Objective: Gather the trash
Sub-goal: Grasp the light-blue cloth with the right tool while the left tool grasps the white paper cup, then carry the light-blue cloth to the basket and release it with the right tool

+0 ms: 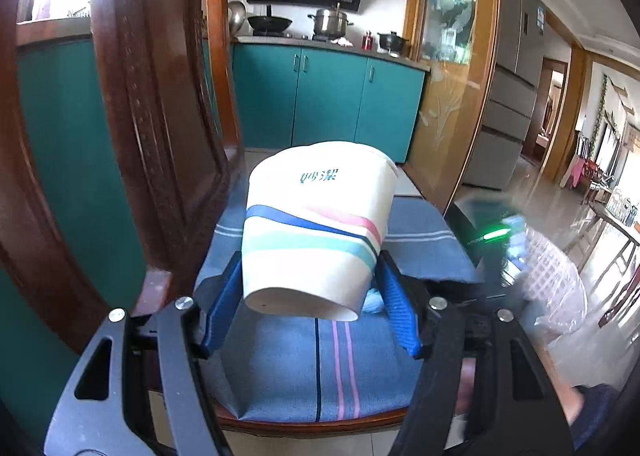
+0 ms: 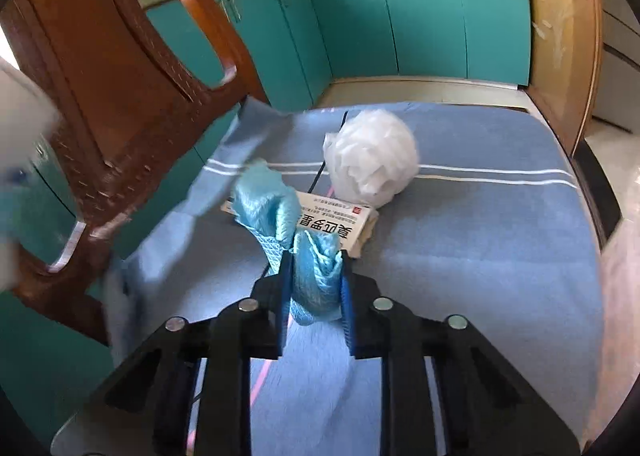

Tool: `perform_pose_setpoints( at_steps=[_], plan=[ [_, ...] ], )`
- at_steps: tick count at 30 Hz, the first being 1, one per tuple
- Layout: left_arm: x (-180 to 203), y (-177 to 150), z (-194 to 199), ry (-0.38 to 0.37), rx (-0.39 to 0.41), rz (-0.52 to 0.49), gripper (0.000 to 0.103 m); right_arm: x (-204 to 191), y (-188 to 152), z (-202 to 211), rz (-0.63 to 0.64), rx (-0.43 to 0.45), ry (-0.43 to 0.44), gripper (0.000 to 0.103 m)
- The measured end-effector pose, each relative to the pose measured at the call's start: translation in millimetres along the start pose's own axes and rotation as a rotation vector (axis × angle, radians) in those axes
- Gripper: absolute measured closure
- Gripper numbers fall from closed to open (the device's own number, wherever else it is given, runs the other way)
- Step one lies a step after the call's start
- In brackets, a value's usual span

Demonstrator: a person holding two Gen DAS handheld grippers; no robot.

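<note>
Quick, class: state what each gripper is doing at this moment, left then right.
Left gripper: closed on the paper cup, lifted off the cushion.
Right gripper: closed on the crumpled blue plastic.

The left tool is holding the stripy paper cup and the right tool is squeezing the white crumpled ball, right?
Not quite. The right tool is squeezing the crumpled blue plastic, not the white crumpled ball, which sits untouched on the blue cushion; the right wrist view shows it. The left tool does hold the stripy paper cup.
</note>
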State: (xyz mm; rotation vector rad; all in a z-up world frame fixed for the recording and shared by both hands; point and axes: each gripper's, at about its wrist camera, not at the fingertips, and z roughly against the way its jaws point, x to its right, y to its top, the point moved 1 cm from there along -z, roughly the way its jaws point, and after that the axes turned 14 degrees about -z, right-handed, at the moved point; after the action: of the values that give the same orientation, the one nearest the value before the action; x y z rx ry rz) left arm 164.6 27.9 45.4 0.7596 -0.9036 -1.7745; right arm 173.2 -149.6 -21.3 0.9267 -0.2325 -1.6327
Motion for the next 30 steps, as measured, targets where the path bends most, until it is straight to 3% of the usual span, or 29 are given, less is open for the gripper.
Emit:
perform_pose_setpoints(
  at_steps=[4, 8, 30],
  plan=[
    [0.9, -4.9, -5.2, -0.018, -0.021, 0.012, 0.037, 9.4, 3.8, 69.0, 0.003, 0.109, 0.024, 0.083],
    [5.4, -5.4, -9.6, -0.04, -0.041, 0.004, 0.037, 26.0, -1.6, 120.1, 0.019, 0.228, -0.026, 0.083],
    [17.2, -6.6, -29.2, -0.045, -0.098, -0.013, 0.037, 46.0, -7.0, 113.0, -0.002, 0.184, -0.053, 0.083]
  ],
)
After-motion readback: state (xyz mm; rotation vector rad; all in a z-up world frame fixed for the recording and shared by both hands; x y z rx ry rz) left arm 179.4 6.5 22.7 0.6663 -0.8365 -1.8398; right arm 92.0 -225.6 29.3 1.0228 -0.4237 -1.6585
